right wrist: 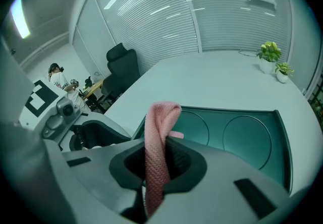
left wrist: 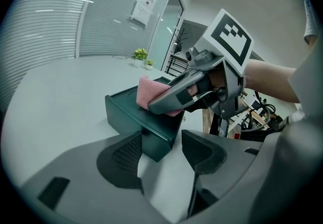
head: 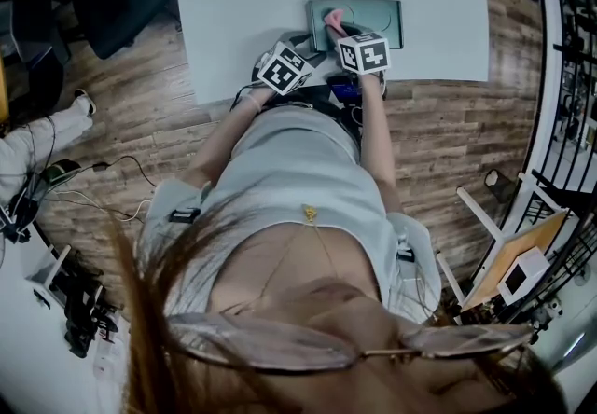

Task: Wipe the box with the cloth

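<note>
The dark green box [head: 368, 16] lies on the white table [head: 242, 2] near its front edge. Its top [right wrist: 242, 134] has two round recesses. My right gripper [right wrist: 160, 160] is shut on a pink knitted cloth [right wrist: 160, 132], which stands up between the jaws over the box's near left part. Seen from the left gripper view, that right gripper [left wrist: 166, 101] presses the cloth [left wrist: 151, 92] onto the box top [left wrist: 126, 104]. My left gripper [left wrist: 161, 155] is open, with the box's near corner [left wrist: 156, 142] at its fingertips.
Two small potted plants [right wrist: 272, 56] stand at the table's far right. A black office chair [right wrist: 121, 69] is beyond the table's left side. Glass walls with blinds [left wrist: 65, 21] lie behind. Black racks [head: 569, 48] and cables [head: 84, 188] are on the wooden floor.
</note>
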Demonstrator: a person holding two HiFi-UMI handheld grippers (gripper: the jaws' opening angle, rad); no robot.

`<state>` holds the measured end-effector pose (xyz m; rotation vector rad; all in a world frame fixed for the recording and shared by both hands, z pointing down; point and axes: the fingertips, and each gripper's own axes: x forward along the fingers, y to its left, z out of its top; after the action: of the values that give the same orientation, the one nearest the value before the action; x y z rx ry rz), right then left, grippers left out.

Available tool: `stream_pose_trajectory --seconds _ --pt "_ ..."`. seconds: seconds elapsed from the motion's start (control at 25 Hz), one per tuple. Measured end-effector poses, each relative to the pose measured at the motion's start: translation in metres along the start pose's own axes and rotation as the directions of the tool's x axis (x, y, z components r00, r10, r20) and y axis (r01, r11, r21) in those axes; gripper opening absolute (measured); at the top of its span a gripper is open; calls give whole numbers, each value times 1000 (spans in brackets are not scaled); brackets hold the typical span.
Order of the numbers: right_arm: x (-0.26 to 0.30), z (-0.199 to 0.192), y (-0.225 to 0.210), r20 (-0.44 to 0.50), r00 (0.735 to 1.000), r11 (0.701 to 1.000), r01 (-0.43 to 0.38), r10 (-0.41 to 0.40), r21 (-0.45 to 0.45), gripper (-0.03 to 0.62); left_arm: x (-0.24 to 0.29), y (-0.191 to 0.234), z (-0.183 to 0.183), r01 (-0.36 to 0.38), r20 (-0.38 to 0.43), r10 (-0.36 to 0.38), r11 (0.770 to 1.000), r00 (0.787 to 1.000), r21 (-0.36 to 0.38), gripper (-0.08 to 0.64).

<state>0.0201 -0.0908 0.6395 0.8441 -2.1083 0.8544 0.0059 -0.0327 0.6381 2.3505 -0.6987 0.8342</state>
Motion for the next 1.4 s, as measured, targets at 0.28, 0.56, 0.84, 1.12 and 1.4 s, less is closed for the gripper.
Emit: stream_pose_trajectory --seconds 0.28,0.56,0.84,1.12,1.4 --pt "7 4 18 9 999 998 -32 32 -51 40 -1 -1 -5 3 1 -3 1000 1000 0 245" --pt "10 3 36 20 996 995 -87 88 -44 40 -3 -3 -6 4 -7 -4 1000 1000 -10 245" --pt "5 2 33 33 996 991 -75 79 -108 40 0 -1 -9 -22 -19 22 1000 1000 9 247" --pt "-30 -1 -11 90 996 997 35 -29 -70 40 0 0 -11 -40 -21 41 999 999 20 245" --pt "-67 -21 -69 94 978 982 190 -189 -5 40 -4 6 -15 -67 -17 67 998 998 -4 245"
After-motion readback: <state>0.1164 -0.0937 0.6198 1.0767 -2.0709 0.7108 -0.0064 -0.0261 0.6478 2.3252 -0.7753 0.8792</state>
